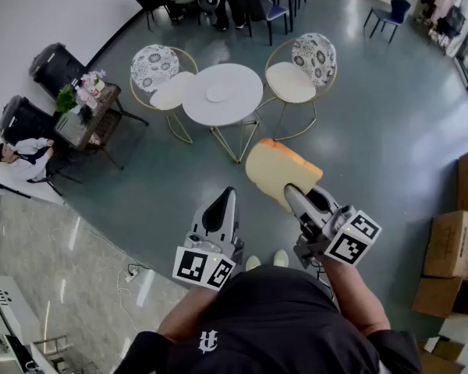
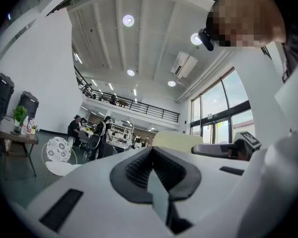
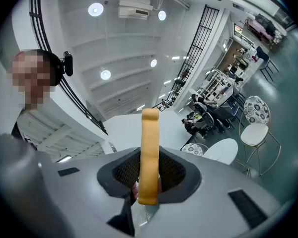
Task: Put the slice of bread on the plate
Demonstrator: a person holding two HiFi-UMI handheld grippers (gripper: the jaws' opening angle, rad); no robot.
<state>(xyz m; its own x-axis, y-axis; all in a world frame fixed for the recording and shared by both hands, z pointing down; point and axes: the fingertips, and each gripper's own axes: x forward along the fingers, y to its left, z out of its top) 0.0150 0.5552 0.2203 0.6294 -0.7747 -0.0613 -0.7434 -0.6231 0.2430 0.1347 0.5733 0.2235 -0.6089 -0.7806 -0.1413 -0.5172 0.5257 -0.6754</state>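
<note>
Over the floor, near the round table and its plate, the right gripper clamps the slice of bread aloft; the left gripper beside it sits closed, empty.

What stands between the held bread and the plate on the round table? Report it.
Nothing visible. The right gripper holds the slice of bread aloft; only open floor separates it from the plate on the white table.

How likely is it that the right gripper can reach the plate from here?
Probably not yet. The right gripper, shut on the bread, is held well short of the plate on the table; only floor lies between, so the person would need to step closer.
</note>
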